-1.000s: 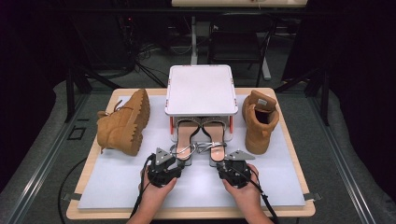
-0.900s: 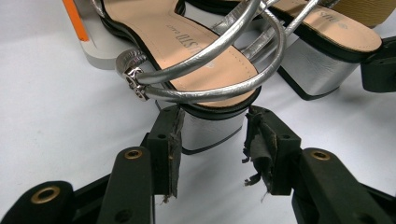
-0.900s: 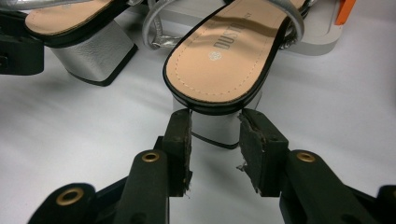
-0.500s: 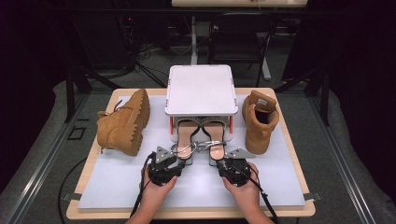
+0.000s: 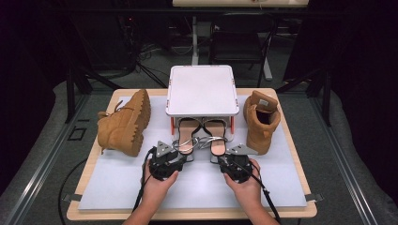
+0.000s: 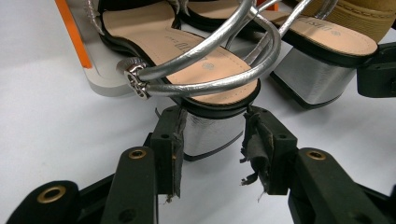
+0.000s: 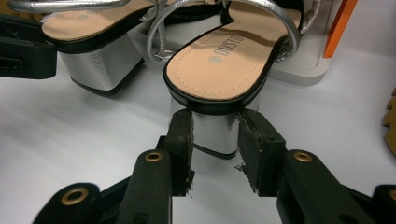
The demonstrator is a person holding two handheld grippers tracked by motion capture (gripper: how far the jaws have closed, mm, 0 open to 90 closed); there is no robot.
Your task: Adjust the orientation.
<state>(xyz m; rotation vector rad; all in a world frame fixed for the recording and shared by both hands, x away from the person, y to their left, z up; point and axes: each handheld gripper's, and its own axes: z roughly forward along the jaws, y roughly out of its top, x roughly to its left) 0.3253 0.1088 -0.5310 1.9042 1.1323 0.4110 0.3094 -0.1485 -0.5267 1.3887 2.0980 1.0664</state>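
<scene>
Left gripper grasps the silver block heel of the left sandal, pads against both sides. Right gripper grips the heel of the right sandal likewise. Both sandals lie toes under the white rack, between two tan boots.

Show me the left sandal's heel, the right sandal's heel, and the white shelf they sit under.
left sandal's heel [image 6: 210, 135], left gripper view, its silver front face.
right sandal's heel [image 7: 215, 128], right gripper view, its silver front face.
white shelf [image 5: 202, 91], high view, middle of its top.
</scene>
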